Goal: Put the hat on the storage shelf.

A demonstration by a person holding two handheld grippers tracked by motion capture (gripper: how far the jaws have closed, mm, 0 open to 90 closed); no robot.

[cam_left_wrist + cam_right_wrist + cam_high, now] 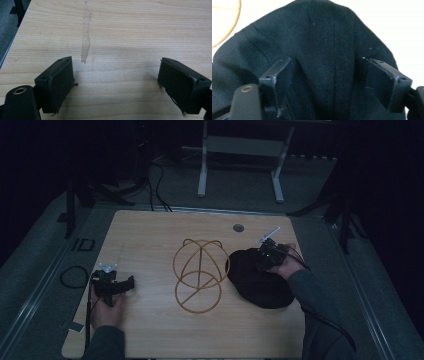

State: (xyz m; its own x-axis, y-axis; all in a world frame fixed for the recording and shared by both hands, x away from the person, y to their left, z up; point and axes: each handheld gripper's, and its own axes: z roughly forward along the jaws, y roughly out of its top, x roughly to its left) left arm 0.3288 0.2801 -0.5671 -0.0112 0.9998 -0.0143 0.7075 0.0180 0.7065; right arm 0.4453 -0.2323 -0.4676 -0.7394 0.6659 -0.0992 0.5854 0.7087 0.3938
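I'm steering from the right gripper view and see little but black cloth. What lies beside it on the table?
Observer: A wire stand of golden hoops, just left of the black cloth in the high view.
Operator: Where's the other gripper?
Observer: The left gripper sits near the table's left edge, far from the cloth.
Operator: Is it holding anything?
Observer: No, its jaws are open over bare wood, beside a strip of tape residue.

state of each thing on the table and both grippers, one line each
black cloth: lying flat in a rounded heap, not gripped
wire hoop stand: upright, bare, beside the cloth
right gripper: open, jaws over the cloth
left gripper: open, nothing between its jaws, over bare table
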